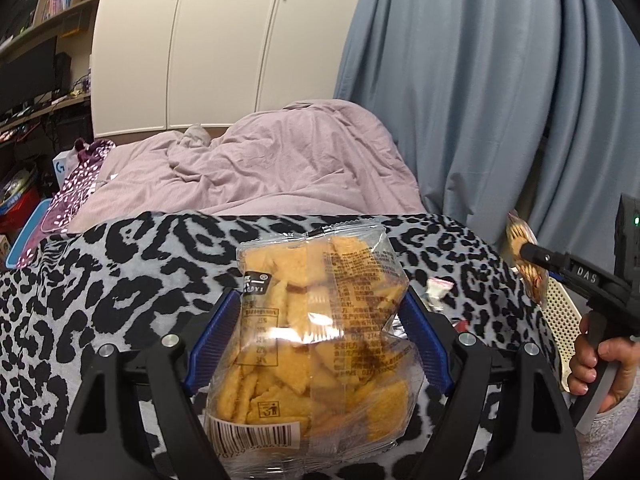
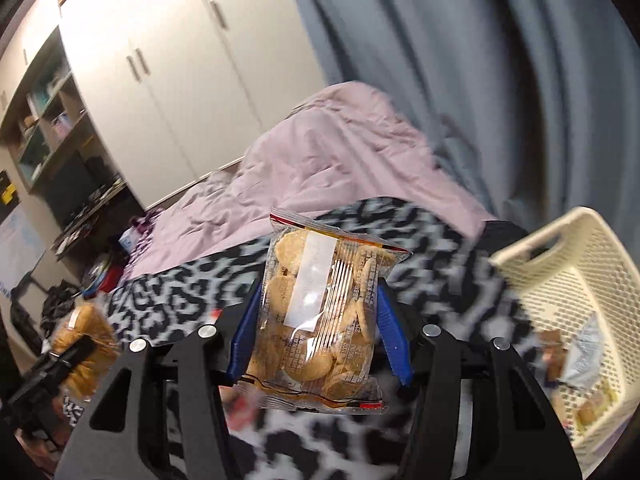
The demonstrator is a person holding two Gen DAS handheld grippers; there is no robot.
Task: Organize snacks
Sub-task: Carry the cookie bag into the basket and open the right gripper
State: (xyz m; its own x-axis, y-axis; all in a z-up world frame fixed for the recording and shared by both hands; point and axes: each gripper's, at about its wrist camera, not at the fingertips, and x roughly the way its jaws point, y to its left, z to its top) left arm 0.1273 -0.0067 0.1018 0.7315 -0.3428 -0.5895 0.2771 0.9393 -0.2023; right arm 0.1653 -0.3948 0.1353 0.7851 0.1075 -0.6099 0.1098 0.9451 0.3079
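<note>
**Two snack bags in the air, one basket to hit**

The left claw (image 1: pixel 316 340) is clenched on a clear bag of square orange crackers (image 1: pixel 316 320), its blue pads (image 1: pixel 210 344) pressing the crinkled film on both sides; the bag is held above the leopard-print blanket (image 1: pixel 120 272) on the bed. The right claw (image 2: pixel 316 336) is clenched on a clear bag of round biscuits (image 2: pixel 320 320), held upright above the same blanket, with the cream plastic basket (image 2: pixel 560 240) just off to its right.

What could go wrong, as I judge it: both bags are slick, air-filled film gripped near the middle, so either could slide out of the pads during a quick swing, or the biscuits inside could crack if the squeeze tightens; the right wrist view is smeared with motion, which suggests speed, and a fast approach could knock the light basket on the soft bed or drop the bag against its rim rather than inside; the two claws are near each other, so they could collide at the basket.

The basket is perforated with a handle slot; it already holds several small packets (image 2: pixel 584 360), blurred, one silvery-white and some brownish; there is room left. A small wrapped sweet (image 1: pixel 438 286) lies loose on the blanket.
</note>
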